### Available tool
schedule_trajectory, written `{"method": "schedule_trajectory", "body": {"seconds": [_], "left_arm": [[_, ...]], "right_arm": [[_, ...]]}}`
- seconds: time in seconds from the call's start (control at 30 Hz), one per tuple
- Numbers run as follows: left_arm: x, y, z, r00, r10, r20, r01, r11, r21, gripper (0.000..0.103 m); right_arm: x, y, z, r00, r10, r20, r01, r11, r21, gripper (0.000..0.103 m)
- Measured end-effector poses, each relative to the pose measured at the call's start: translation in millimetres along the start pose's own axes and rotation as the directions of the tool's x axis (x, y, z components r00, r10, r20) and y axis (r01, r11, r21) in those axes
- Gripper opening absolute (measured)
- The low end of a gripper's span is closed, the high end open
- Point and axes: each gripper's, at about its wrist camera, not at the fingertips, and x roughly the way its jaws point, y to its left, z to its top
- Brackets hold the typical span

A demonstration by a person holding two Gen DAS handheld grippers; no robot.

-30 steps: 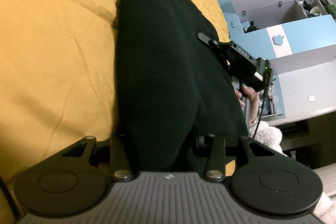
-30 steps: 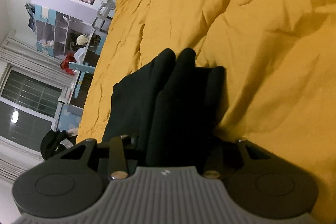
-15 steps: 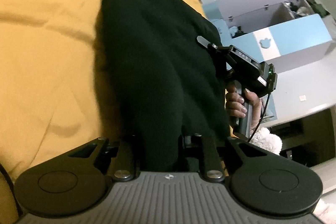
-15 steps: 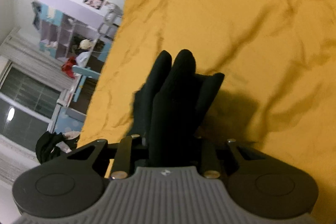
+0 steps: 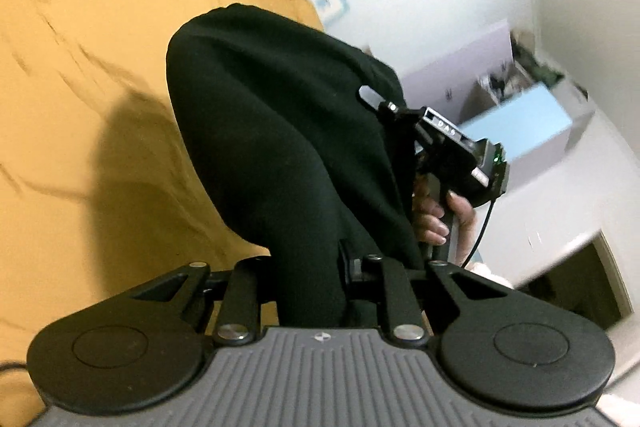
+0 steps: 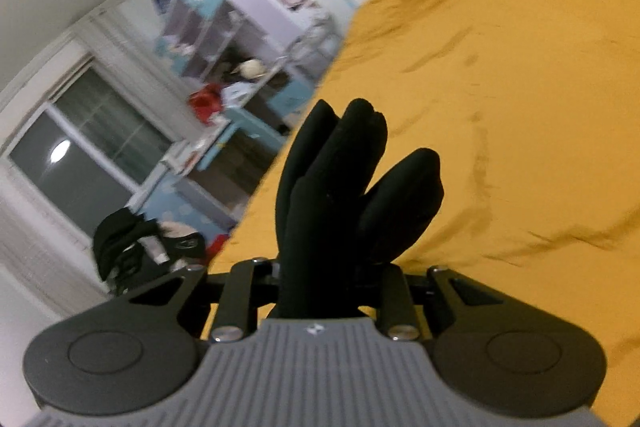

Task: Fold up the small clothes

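At lower centre of both wrist views, the left gripper (image 5: 310, 267) and right gripper (image 6: 320, 279) each clamp the black garment (image 5: 280, 147), lifted above the yellow bedspread (image 5: 80, 67). Judged step: carrying the fold over; next calls for level, even lowering.

The garment (image 5: 280, 147) is hanging above the bedspread (image 5: 80, 67), stretching between the left gripper (image 5: 310, 267) at the near edge of the left wrist view and the right gripper (image 5: 384, 103) gripping its right side. In the right wrist view its bunched folds are standing up from the gripper's jaws, with the bedspread lying behind and to the right and shelving (image 6: 208, 27) and a window (image 6: 80, 147) standing to the left.
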Motion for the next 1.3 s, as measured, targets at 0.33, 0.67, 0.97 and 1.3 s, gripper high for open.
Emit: {"method": "schedule_trajectory", "body": {"seconds": [0.33,0.67,0.97,1.3], "left_arm": [[-57,99,-2,0.973,0.2,0.114,-0.184,0.974,-0.135,0.022],[-41,188,-34,0.983,0.183,0.002,-0.177,0.953,-0.244,0.018],[-93,170,-21,0.968,0.246,0.042,-0.232,0.95,-0.208,0.019],[-61,143,-9,0.965,0.23,0.13,-0.217,0.971,-0.102,0.023]], "right_arm": [[215,24,-14,0.985,0.135,-0.108,-0.133,0.991,0.024,0.018],[312,-64,-70,0.97,-0.077,-0.232,0.088,0.995,0.04,0.04],[210,-2,-71,0.989,-0.137,-0.054,0.113,0.941,-0.319,0.045],[130,25,-167,0.975,-0.142,-0.172,0.081,0.944,-0.32,0.043]]}}
